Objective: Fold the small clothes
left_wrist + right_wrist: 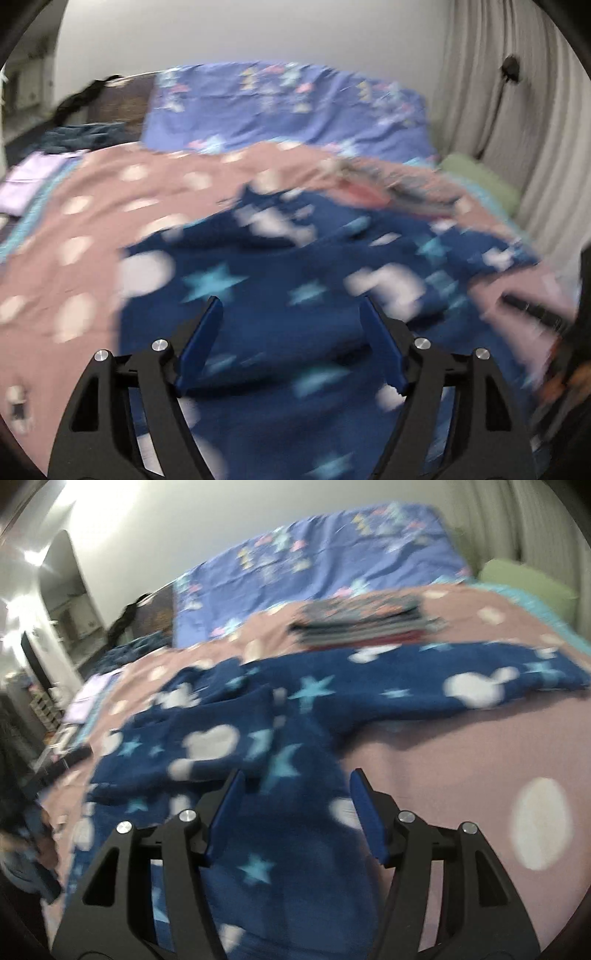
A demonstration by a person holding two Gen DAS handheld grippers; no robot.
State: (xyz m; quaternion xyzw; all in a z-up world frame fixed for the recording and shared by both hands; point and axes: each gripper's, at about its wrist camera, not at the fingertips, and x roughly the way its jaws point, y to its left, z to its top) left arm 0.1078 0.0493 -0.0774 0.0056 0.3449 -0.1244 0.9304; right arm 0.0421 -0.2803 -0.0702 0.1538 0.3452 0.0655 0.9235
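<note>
A dark blue fleece garment (295,258) printed with light blue stars and white mouse-head shapes lies spread on the bed. In the right wrist view the garment (258,720) has one sleeve (461,675) stretched out to the right. My left gripper (291,301) hovers over the middle of the garment, jaws wide apart with nothing pinched between them. Over the garment's near right edge, my right gripper (297,773) is open as well, with cloth below the fingers and none clamped. Both views are blurred.
The bed has a pink cover with white spots (461,775). A stack of folded clothes (362,624) sits behind the garment. Further back lie a purple patterned pillow (332,554) and a green cushion (528,579). A lilac item (29,177) lies at the bed's left edge, and curtains (517,110) hang on the right.
</note>
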